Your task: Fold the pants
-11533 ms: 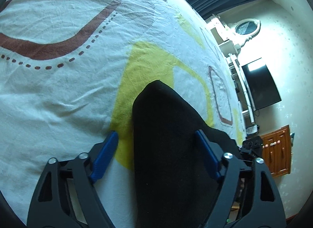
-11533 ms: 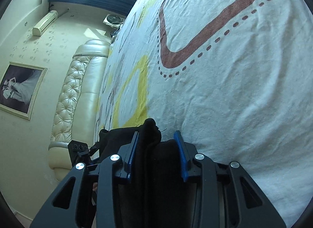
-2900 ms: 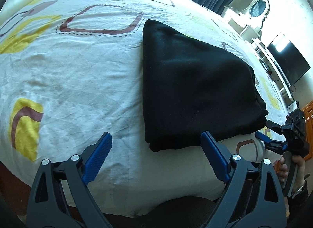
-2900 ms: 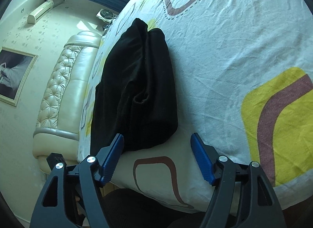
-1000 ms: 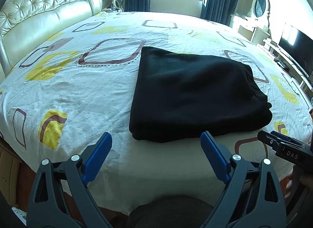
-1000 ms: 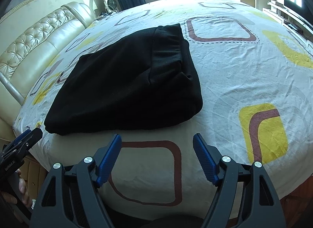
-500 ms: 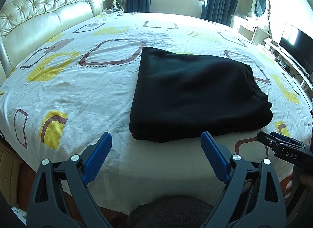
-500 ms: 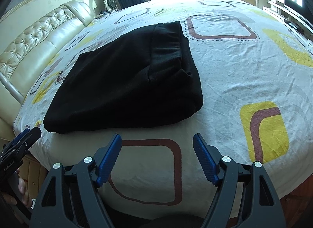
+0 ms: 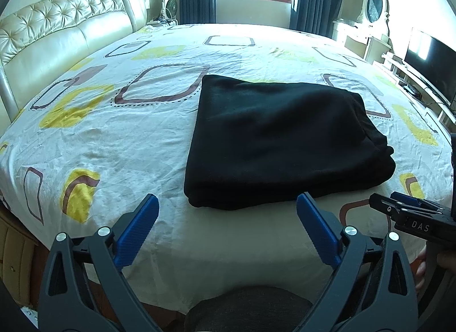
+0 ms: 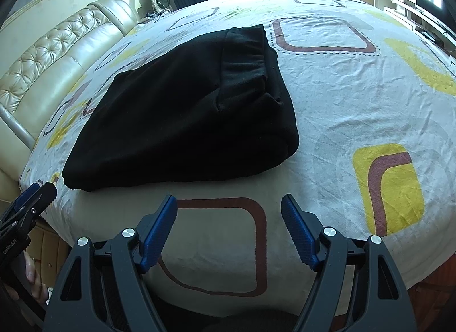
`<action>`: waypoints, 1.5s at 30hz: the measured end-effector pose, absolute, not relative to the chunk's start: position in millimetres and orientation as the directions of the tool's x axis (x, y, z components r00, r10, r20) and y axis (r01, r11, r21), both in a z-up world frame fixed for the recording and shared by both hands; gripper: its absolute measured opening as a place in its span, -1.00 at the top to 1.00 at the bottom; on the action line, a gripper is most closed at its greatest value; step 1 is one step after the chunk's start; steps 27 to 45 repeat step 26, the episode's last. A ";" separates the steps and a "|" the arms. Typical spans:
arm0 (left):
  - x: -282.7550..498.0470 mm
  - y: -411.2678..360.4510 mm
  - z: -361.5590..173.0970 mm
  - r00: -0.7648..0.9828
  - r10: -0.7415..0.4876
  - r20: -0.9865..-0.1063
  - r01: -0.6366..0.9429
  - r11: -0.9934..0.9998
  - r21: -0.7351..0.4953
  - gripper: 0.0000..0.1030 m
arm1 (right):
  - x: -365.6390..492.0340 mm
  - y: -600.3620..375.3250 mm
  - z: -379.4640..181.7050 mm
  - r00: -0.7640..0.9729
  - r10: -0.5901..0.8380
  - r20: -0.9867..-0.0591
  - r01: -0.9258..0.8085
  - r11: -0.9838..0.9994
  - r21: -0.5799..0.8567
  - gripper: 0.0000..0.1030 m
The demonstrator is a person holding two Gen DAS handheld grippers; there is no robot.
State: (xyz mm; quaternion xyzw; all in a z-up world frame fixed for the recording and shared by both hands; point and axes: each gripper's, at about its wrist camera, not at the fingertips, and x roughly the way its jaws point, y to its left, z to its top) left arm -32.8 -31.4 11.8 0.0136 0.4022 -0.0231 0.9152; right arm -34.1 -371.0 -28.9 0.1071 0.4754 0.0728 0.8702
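Your left claw (image 9: 225, 225) and right claw (image 10: 229, 225) both gape wide, empty, short of the bed (image 9: 148, 138); folded pants (image 9: 285, 138) lie ahead, apparently finished.

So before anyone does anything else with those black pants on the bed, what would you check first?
1. Pants folded into one compact bundle: ok.
2. Bundle lying fully on the bedsheet, not over the edge: ok.
3. Left gripper open, holding nothing, clear of the fabric: ok.
4. Right gripper open, holding nothing, clear of the fabric: ok.
5. Waistband end lying flat: not ok, it bunches into ridges.
6. Layers underneath lined up evenly: cannot tell, hidden by the top layer.
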 end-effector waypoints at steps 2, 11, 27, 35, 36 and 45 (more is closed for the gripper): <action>-33.7 -34.0 12.0 0.678 -0.023 -0.734 0.056 0.998 0.020 -0.89 | -34.4 -370.2 -29.5 0.534 0.229 -0.814 -0.026 0.967 0.255 -0.44; -37.7 -49.2 21.0 0.714 -0.009 -0.700 0.074 0.995 0.063 -0.95 | -34.8 -368.8 -30.1 0.527 0.231 -0.818 -0.028 0.966 0.255 -0.44; 50.1 39.7 42.9 0.746 0.049 -0.664 0.018 0.995 0.094 -0.95 | -12.3 -401.4 28.7 0.658 0.251 -0.711 -0.052 0.956 0.289 -0.49; 50.1 39.7 42.9 0.746 0.049 -0.664 0.018 0.995 0.094 -0.95 | -12.3 -401.4 28.7 0.658 0.251 -0.711 -0.052 0.956 0.289 -0.49; 50.1 39.7 42.9 0.746 0.049 -0.664 0.018 0.995 0.094 -0.95 | -12.3 -401.4 28.7 0.658 0.251 -0.711 -0.052 0.956 0.289 -0.49; 50.1 39.7 42.9 0.746 0.049 -0.664 0.018 0.995 0.094 -0.95 | -12.3 -401.4 28.7 0.658 0.251 -0.711 -0.052 0.956 0.289 -0.49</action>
